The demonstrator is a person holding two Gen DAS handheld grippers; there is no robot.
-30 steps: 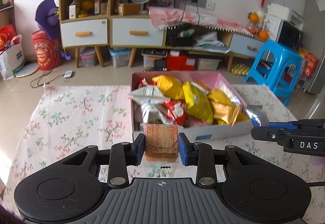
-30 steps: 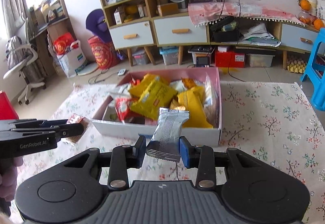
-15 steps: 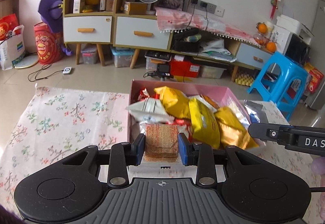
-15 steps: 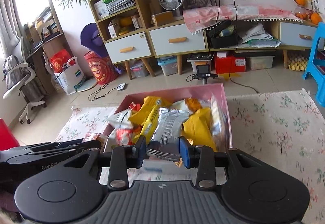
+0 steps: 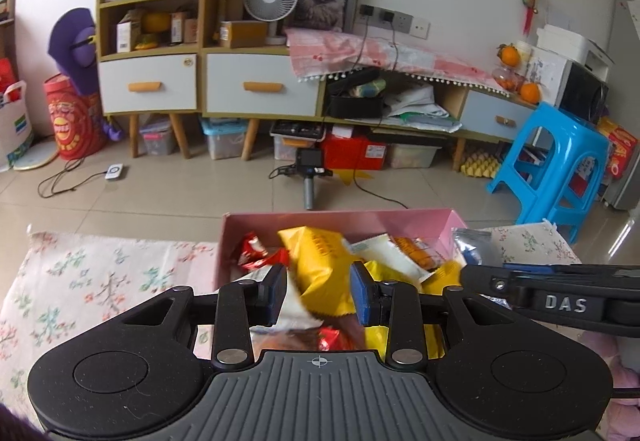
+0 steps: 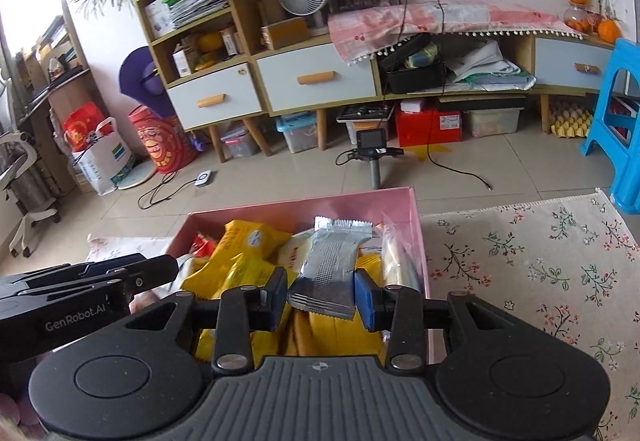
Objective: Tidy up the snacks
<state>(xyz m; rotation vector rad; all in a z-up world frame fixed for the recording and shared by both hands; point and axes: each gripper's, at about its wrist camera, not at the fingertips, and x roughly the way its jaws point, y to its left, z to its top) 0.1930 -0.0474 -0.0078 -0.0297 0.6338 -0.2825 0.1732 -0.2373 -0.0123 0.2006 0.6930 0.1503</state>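
Both grippers hang over the pink snack box (image 6: 416, 217), presumably because that is where the loose packets belong. The right gripper (image 6: 321, 295) pinches a silver foil packet (image 6: 332, 265) between its blue pads, its upper end standing up over the yellow bags (image 6: 244, 261). The left gripper (image 5: 319, 293) has its fingers spread with nothing between them; the orange-brown packet (image 5: 292, 341) blurred just beneath may be what it let go, lying on the heap.
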